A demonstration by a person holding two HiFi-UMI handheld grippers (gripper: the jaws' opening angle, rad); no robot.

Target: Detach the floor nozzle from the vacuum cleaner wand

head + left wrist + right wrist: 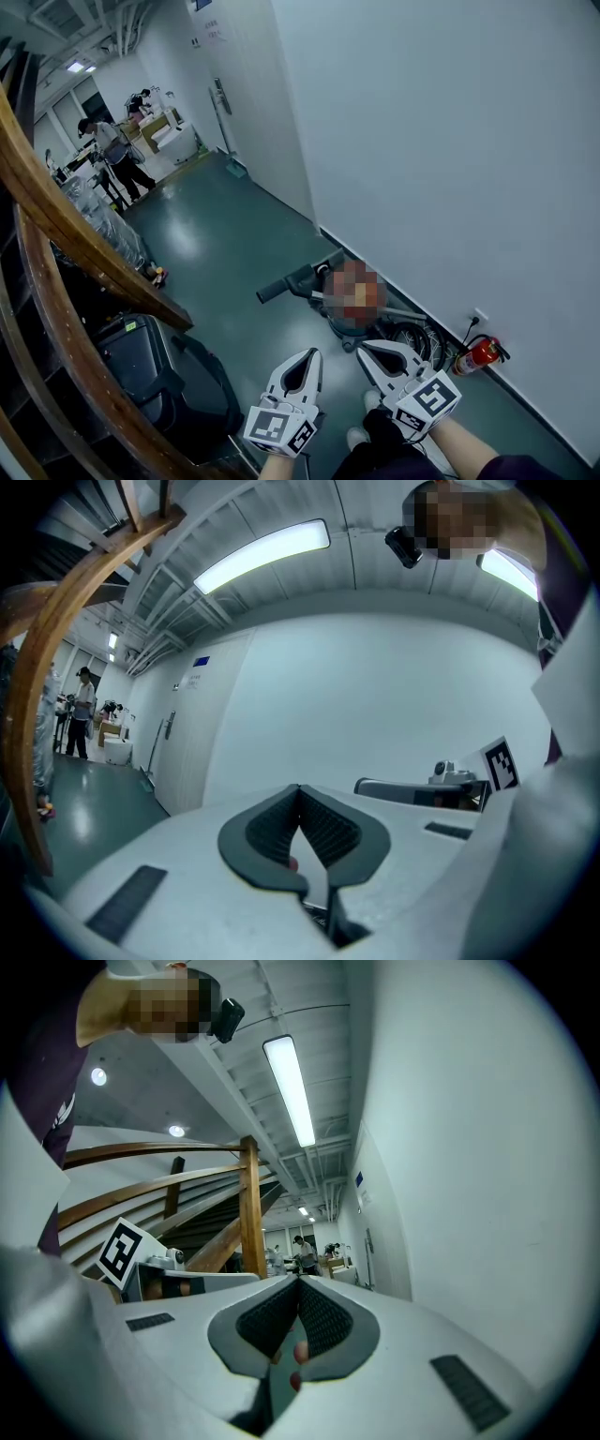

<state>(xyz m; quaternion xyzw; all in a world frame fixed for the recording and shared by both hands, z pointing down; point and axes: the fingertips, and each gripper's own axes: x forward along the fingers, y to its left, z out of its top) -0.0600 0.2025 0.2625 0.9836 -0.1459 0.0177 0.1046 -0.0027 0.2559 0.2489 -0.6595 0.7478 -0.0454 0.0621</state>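
Observation:
The vacuum cleaner (pixel 323 286) lies on the teal floor beside the white wall, its dark grey handle (pixel 281 287) pointing left. A blurred patch covers its middle, and I cannot make out the floor nozzle. My left gripper (pixel 313 355) and right gripper (pixel 367 348) are side by side at the bottom of the head view, a little short of the vacuum and touching nothing. Both are shut and empty. In the left gripper view the left gripper (pixel 299 788) faces the bare wall. The right gripper (pixel 298 1282) points down the corridor.
A red fire extinguisher (pixel 478 354) stands by the wall at the right. A curved wooden stair rail (pixel 84 244) and a black bag (pixel 159 375) fill the left side. People (pixel 114 150) stand by desks far down the corridor. A mop (pixel 228 141) leans on the far wall.

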